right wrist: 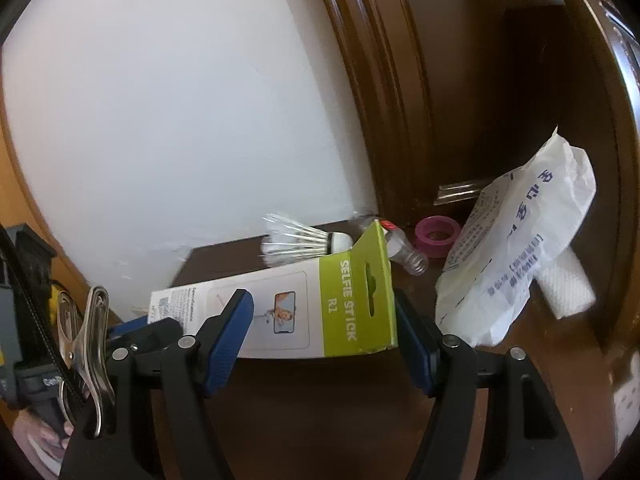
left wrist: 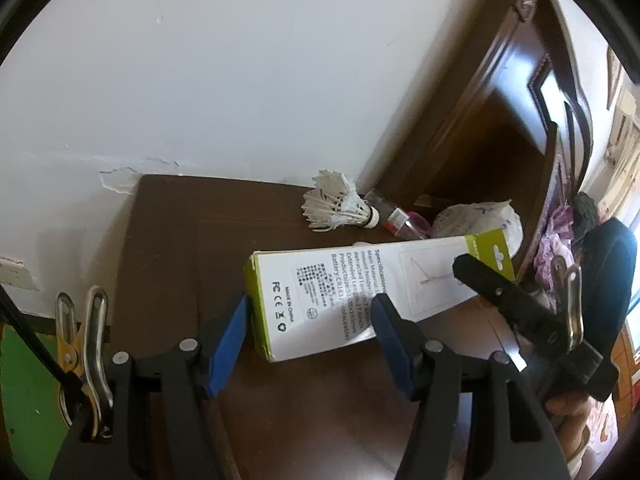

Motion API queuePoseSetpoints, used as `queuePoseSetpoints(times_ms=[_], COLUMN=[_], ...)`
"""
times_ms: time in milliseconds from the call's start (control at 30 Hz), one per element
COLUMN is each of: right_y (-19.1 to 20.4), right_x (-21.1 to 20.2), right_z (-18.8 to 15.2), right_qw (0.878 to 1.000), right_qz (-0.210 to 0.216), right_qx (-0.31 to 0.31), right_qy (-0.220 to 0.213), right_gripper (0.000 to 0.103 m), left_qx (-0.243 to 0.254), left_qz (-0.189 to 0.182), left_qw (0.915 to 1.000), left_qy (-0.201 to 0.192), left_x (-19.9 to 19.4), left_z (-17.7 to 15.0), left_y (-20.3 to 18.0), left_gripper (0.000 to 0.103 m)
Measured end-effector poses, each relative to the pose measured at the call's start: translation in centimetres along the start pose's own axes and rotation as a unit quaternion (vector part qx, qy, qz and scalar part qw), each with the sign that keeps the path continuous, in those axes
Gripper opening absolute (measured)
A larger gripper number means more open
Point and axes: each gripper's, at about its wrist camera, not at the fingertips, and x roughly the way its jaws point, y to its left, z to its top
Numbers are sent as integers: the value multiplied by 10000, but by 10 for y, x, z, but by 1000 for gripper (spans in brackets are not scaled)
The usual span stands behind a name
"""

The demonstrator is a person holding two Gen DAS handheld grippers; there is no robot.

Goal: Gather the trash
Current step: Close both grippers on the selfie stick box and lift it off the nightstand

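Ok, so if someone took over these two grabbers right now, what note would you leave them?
Left gripper: closed on the printed end of the selfie stick box.
Right gripper: closed on its green hanger end.
On the table: shuttlecock, small plastic bottle, pink tape roll, white wrapper.
Done: box gripped by both.
Left: bin it, then the rest; no bin in view.

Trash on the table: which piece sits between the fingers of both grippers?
The selfie stick box, white and green; the shuttlecock, small plastic bottle and white wrapper lie farther back.
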Motion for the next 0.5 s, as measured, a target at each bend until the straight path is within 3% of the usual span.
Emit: queuePoseSetpoints(times_ms=[500], right_y=[34], right_x=[-68], right_z=[-32], right_qw=[9992], right_qz=[204], right_qx=[16], right_qy=[-347], right_gripper=[70], left_qx=[119], left_qz=[-93], left_qw=[9999], left_qy=[11], left_x=[-63], left_z=[-35], left_y=[-6], left_gripper=[65])
